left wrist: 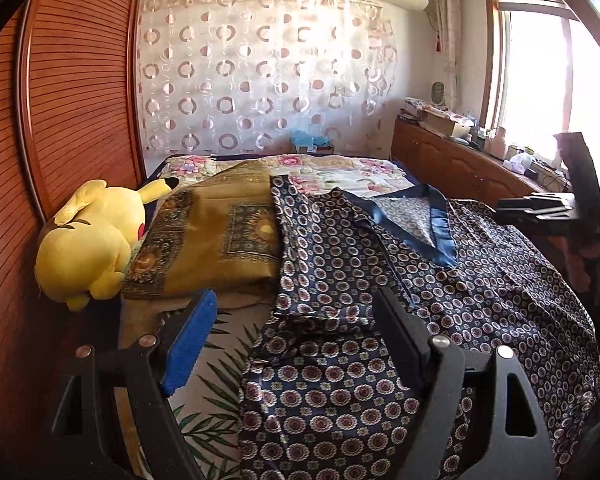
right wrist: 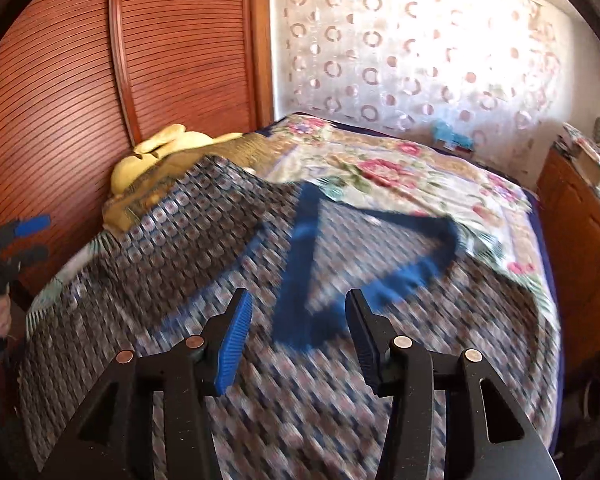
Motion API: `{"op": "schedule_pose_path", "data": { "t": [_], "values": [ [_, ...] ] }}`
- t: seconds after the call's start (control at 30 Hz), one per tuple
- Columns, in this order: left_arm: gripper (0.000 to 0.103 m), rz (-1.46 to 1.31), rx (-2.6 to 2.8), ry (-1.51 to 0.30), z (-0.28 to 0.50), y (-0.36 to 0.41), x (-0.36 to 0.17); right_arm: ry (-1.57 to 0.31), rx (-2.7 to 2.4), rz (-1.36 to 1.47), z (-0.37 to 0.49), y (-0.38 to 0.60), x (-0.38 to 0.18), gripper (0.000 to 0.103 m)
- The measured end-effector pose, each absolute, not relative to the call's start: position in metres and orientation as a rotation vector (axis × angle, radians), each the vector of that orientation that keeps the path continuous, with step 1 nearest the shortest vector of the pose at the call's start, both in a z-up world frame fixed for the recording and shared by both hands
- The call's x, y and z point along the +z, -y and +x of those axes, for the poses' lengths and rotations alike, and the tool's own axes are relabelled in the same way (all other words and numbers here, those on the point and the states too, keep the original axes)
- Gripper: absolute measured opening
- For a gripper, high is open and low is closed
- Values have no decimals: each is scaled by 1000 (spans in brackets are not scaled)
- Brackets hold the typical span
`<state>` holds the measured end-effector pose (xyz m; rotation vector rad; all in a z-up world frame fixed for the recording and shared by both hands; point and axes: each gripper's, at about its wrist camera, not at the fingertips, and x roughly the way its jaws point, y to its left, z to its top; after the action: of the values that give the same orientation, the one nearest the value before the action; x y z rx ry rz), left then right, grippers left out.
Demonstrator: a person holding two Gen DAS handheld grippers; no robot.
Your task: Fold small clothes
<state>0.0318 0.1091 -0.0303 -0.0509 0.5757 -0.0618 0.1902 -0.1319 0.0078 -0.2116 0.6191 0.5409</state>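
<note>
A dark blue satin garment point(left wrist: 480, 280) printed with small round medallions lies spread over the bed, its plain blue V collar point(left wrist: 440, 224) facing up. One sleeve is folded inward over the body near the left side. My left gripper point(left wrist: 296, 304) hovers open over that folded sleeve's lower edge, with nothing between its pads. In the right wrist view, which is blurred, the garment point(right wrist: 180, 240) and its collar point(right wrist: 300, 260) fill the bed, and my right gripper point(right wrist: 298, 300) stands open just above the cloth below the collar, holding nothing. The left gripper point(right wrist: 32, 240) shows at the far left edge.
A yellow plush toy point(left wrist: 96, 240) and a gold patterned pillow point(left wrist: 220, 240) lie at the bed's left, against a wooden slatted wardrobe point(left wrist: 80, 100). A floral quilt point(left wrist: 340, 176) covers the far half. A wooden cabinet point(left wrist: 452, 160) with clutter runs along the right, under a window.
</note>
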Motion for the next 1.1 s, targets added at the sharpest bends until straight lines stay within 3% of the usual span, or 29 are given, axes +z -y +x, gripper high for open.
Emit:
{"op": "schedule_pose_path", "data": {
  "t": [0.73, 1.1],
  "values": [
    [81, 16, -213, -719, 81, -31, -62, -680, 160, -8, 110, 274, -46, 57],
    [81, 51, -256, -852, 111, -2, -90, -725, 125, 80, 116, 273, -46, 57]
  ]
}}
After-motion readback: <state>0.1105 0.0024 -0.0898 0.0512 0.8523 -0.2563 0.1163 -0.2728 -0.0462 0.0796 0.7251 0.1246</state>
